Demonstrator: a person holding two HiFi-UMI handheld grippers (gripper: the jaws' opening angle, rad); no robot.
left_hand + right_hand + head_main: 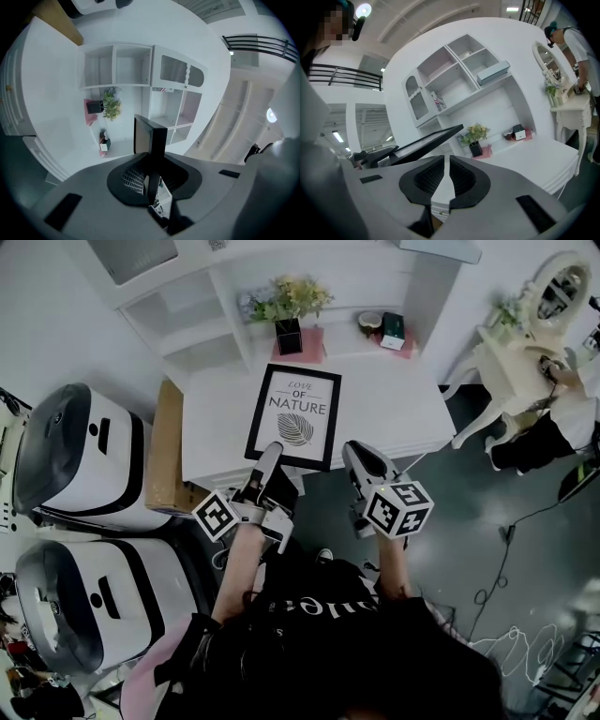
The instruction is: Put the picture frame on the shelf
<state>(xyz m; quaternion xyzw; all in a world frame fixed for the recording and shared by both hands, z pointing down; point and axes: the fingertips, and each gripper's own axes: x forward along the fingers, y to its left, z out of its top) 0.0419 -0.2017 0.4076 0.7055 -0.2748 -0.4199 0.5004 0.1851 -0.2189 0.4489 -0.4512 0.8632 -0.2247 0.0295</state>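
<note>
Frame (292, 416) clenched by lower edge in left claw (271, 457), tilted over counter (394, 399); right claw (355, 454) clenched, empty. Shelf (187, 334), upper left, not yet reached.

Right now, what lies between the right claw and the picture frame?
Nothing. In the head view, only bare white desk shows between the shut right claw and the picture frame, which the left claw grips by its near edge.

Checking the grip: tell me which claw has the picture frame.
The left claw: its jaws pinch the picture frame by its near edge. The right claw is shut on nothing, beside the frame.
</note>
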